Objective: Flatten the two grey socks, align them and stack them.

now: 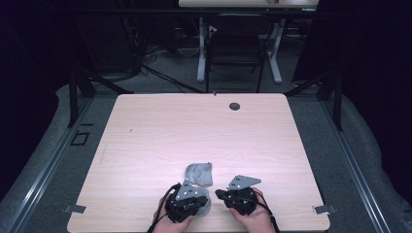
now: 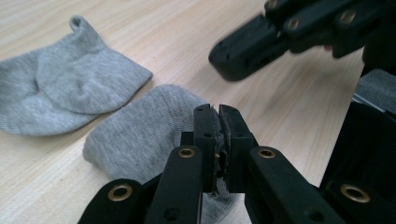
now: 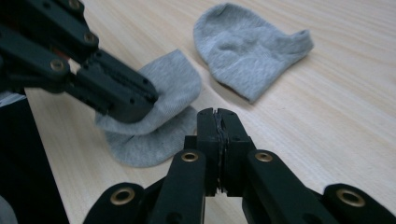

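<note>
From the high view, the near sock (image 1: 204,206) is mostly hidden under my left gripper (image 1: 187,198); just a grey edge peeks out at the desk's (image 1: 160,131) front edge. The far sock (image 1: 199,174) lies flat just beyond it, a little toward the desk's centre. In the left gripper view the near sock (image 2: 140,135) runs under the jaws and its lower end is cut off; the jaws stand pressed together, and I cannot tell whether any cloth is caught. In the right gripper view the left gripper (image 3: 140,100) rests on the near sock (image 3: 159,116), whose top layer is lifted and folded over. The right gripper (image 3: 217,116), jaws closed on nothing, hovers beside that sock over bare wood. Both hands come in low at the desk's front edge, grippers angled toward each other.
</note>
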`<state>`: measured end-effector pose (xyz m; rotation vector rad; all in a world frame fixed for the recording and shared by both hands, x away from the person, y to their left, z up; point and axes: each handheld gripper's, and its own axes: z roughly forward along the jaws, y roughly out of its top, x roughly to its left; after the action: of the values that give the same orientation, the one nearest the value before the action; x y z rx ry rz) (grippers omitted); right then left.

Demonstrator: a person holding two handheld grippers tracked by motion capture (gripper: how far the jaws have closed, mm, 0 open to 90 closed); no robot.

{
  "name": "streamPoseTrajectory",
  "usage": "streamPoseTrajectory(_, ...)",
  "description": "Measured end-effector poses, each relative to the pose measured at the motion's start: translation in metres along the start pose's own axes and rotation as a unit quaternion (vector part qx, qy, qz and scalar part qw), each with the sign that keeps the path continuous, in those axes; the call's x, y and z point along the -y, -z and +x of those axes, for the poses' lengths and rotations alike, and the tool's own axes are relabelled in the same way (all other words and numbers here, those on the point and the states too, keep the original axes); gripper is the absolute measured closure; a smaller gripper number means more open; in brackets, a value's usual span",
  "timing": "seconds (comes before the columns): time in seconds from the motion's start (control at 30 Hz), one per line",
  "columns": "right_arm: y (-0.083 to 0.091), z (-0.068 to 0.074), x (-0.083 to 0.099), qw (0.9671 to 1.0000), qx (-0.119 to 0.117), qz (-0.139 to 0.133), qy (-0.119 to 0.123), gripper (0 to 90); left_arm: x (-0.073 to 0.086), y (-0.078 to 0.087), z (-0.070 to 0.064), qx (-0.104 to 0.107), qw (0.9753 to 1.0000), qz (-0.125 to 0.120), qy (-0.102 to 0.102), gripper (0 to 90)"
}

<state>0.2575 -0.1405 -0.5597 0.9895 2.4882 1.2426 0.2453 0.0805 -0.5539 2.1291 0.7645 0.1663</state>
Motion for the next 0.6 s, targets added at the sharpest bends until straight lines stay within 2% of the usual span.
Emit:
streamPoseTrajectory(0.13,-0.008,0.006,0.001,0.9997,-0.009,0.017,0.012,89.4,-0.002,0.007,0.003,0.000,0.9999,-0.010,-0.003,86.9)
streamPoseTrajectory(0.3,-0.020,0.016,-0.001,0.9990,-0.022,0.027,0.027,89.5,-0.004,0.012,0.004,0.001,0.9997,-0.023,0.006,86.9)
streamPoseTrajectory(0.47,-0.028,0.020,-0.002,0.9987,-0.027,0.029,0.033,89.4,-0.005,0.014,0.005,0.004,0.9997,-0.024,0.001,86.9)
streamPoseTrajectory(0.6,-0.035,0.024,0.000,0.9975,-0.026,0.046,0.048,89.5,-0.004,0.018,0.006,0.004,0.9997,-0.025,0.003,86.9)
